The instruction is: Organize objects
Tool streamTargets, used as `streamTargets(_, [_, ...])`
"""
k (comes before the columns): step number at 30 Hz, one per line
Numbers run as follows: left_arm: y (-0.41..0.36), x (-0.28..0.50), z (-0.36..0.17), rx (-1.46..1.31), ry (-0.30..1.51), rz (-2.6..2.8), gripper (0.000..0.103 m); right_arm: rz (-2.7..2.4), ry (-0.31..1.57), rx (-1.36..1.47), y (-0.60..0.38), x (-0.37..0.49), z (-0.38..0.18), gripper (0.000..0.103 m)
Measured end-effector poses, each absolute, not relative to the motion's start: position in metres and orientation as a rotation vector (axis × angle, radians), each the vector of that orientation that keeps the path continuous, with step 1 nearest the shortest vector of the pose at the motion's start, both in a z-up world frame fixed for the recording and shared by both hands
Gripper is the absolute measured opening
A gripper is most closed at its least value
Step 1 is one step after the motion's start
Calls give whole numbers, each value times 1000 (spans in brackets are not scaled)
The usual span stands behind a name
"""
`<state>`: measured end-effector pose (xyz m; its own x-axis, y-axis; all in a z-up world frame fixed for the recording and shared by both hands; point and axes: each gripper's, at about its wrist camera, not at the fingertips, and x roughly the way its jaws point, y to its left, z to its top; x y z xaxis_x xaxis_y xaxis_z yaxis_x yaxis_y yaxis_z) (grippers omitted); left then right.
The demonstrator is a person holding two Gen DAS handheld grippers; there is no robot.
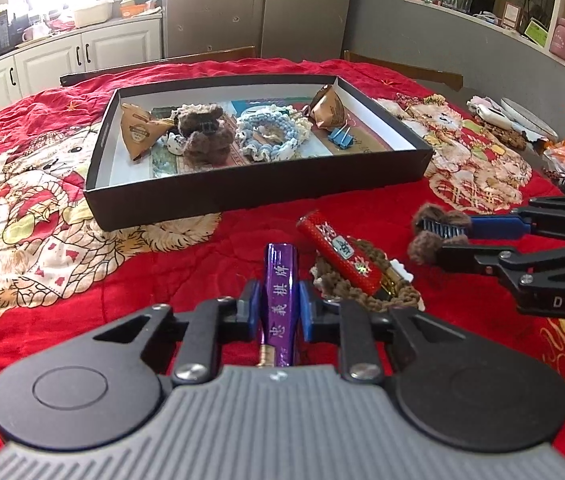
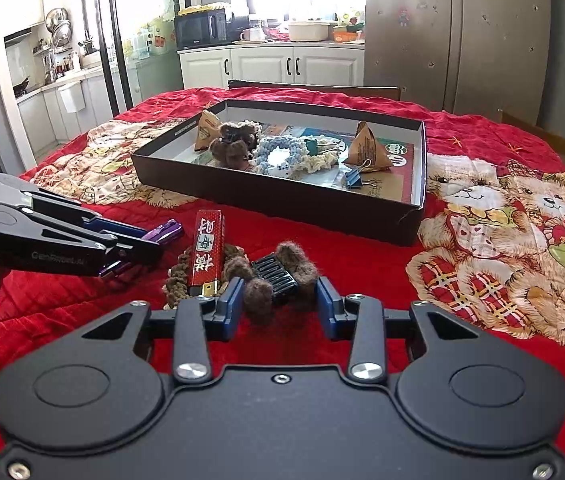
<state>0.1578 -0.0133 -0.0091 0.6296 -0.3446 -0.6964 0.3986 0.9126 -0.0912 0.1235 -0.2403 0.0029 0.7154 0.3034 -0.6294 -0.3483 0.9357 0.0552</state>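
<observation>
My left gripper (image 1: 279, 312) is shut on a purple lighter (image 1: 279, 292) with white characters; it also shows in the right wrist view (image 2: 164, 231), held just above the red cloth. My right gripper (image 2: 278, 306) is open around a brown fuzzy hair claw clip (image 2: 276, 276), its fingers either side, not closed; the clip also shows in the left wrist view (image 1: 436, 232). A red lighter (image 1: 338, 256) (image 2: 205, 252) lies on a brown crocheted piece (image 1: 362, 284) between the grippers. A black shallow box (image 1: 242, 196) (image 2: 282, 196) behind holds several small items.
The box holds two brown paper pyramid packs (image 1: 138, 130), a brown fuzzy clip (image 1: 204, 132), a blue-white crocheted scrunchie (image 1: 270, 136) and a blue binder clip (image 1: 340, 136). Clutter (image 1: 522, 128) sits at the table's right edge. Chairs stand behind the table.
</observation>
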Motion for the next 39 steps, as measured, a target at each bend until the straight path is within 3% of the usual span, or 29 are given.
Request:
streamTargets(20, [-7,174,35,54,700,-409,23,378,604,-98,-237,141,51,36])
streamTargets(39, [-18,264,68,31,630,-348,24,326,508,-114,-226,232,97,36])
